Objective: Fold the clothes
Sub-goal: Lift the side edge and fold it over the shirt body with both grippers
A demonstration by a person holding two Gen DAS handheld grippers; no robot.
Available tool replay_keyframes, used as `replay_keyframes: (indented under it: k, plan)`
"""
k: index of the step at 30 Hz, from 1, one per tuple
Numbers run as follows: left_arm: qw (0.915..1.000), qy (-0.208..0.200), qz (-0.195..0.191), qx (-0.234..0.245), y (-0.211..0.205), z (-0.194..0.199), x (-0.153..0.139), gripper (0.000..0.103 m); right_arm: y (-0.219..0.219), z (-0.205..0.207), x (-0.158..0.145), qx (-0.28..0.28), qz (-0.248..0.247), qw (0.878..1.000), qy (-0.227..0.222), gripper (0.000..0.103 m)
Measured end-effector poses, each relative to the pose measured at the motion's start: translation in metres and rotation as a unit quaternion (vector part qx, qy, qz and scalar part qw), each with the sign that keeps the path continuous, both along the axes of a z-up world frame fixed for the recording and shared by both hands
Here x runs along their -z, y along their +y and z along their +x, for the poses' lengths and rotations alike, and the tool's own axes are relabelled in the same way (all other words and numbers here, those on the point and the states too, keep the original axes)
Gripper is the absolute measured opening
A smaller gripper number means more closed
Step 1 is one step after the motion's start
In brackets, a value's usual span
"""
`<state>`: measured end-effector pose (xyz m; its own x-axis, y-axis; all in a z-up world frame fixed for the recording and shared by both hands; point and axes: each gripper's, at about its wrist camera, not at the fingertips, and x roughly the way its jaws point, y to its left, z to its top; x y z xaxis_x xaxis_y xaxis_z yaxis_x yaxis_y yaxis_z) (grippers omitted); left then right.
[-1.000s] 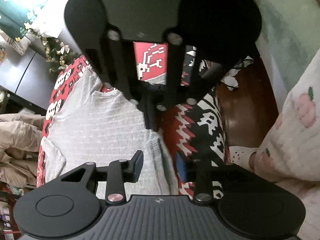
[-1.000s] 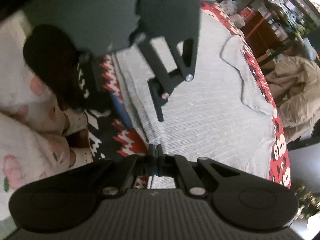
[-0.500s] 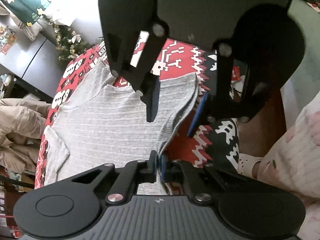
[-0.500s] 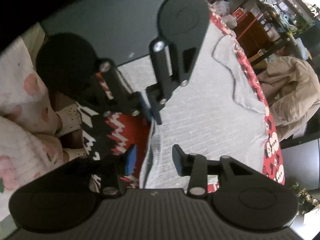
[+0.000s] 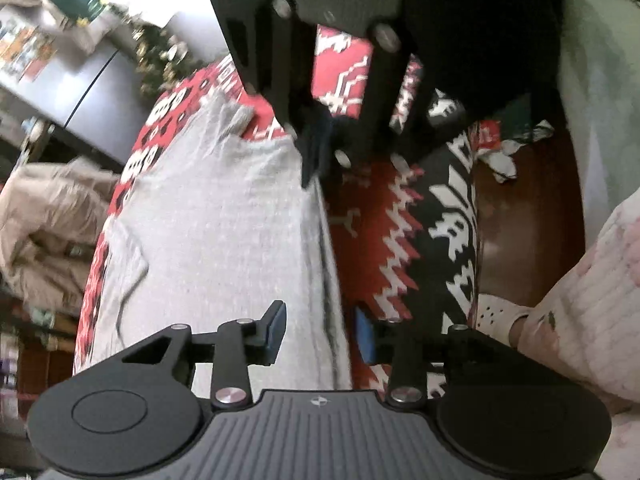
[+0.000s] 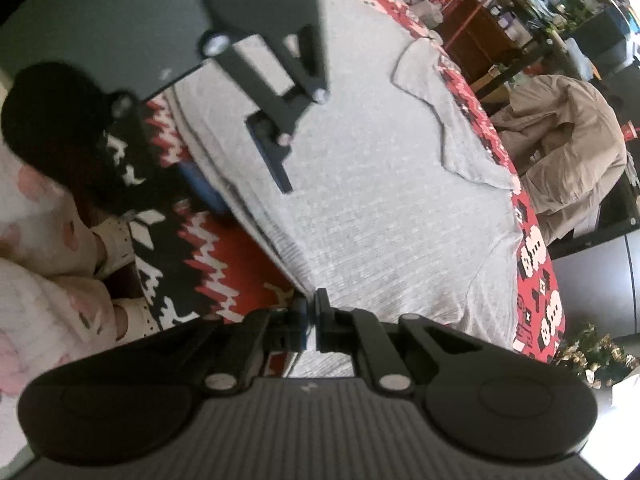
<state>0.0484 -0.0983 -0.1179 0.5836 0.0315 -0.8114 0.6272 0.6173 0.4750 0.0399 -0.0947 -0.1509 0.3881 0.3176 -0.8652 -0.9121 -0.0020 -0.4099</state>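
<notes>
- A grey ribbed shirt (image 5: 208,232) lies spread flat on a table under a red, white and black patterned cloth (image 5: 384,216). One short sleeve (image 6: 424,76) reaches toward the far side of the table, and the other sleeve (image 5: 120,272) lies near the red border of the cloth.
- The near long edge of the shirt runs beside the bare part of the cloth, on the side where the person stands.
- The left gripper (image 5: 320,330) has its jaws spread and they are opening at this moment. The shirt edge passes between the two blue pads (image 5: 277,326), but the pads do not press on it (there is clear space on each side of the fabric).
- The right gripper (image 6: 311,312) has its jaws pressed together on the shirt edge; a thin fold of grey fabric rises from the pinch and goes away over the table.
- In the left wrist view the right gripper hangs over the far end of the same edge; in the right wrist view the left gripper stands over the edge farther along, so the two grippers are on one edge but well apart.
- The person wears a pale fleece garment (image 6: 36,292) with pink prints, and a light shoe with small holes (image 5: 496,316) shows on the brown floor.
- A beige coat (image 6: 568,148) hangs beyond the far side of the table.
- A small decorated tree (image 6: 596,356) stands near the table corner.
</notes>
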Motion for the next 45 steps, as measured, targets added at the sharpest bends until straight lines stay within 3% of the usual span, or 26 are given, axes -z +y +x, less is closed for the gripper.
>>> replay_keyframes:
  k: [5, 9, 12, 17, 24, 29, 31, 35, 40, 43, 45]
  plan:
    - [0.9973, -0.037, 0.055, -0.033, 0.001, -0.006, 0.01, 0.039, 0.002, 0.006, -0.015, 0.014, 0.012, 1.0, 0.005, 0.003]
    - [0.9914, -0.044, 0.08, -0.094, 0.017, -0.006, 0.014, 0.04, 0.004, 0.006, -0.022, 0.015, 0.015, 1.0, 0.006, 0.003]
    - [0.9872, -0.044, 0.103, -0.114, 0.031, -0.013, 0.019, 0.042, 0.004, 0.006, -0.024, 0.018, 0.016, 1.0, 0.007, 0.003]
    - [0.9854, -0.055, 0.132, -0.093, 0.044, -0.038, 0.024, 0.044, 0.004, 0.008, -0.026, 0.02, 0.014, 1.0, 0.008, 0.003]
    - [0.9751, -0.041, 0.174, -0.132, 0.07, -0.054, 0.029, 0.045, 0.002, 0.007, -0.025, 0.02, 0.009, 1.0, 0.005, 0.004]
    - [0.9738, -0.038, 0.191, -0.118, 0.081, -0.066, 0.031, 0.043, 0.002, 0.004, -0.022, 0.015, 0.0, 1.0, 0.002, 0.004]
    - [0.9751, -0.032, 0.192, -0.107, 0.086, -0.072, 0.032, 0.037, 0.002, 0.003, -0.019, 0.014, -0.004, 1.0, 0.001, 0.004]
    - [0.9778, -0.015, 0.19, -0.087, 0.092, -0.084, 0.034, 0.008, 0.003, -0.002, -0.009, 0.01, -0.019, 1.0, -0.003, 0.004]
    - [0.9799, -0.001, 0.178, -0.091, 0.096, -0.087, 0.031, 0.004, 0.003, -0.009, 0.007, 0.011, -0.04, 0.999, -0.018, 0.007]
    - [0.9801, 0.001, 0.174, -0.096, 0.099, -0.086, 0.03, 0.004, 0.001, -0.011, 0.013, 0.025, -0.048, 0.998, -0.022, 0.028]
    - [0.9802, 0.001, 0.172, -0.098, 0.101, -0.085, 0.029, 0.004, -0.001, -0.012, 0.015, 0.033, -0.049, 0.998, -0.024, 0.029]
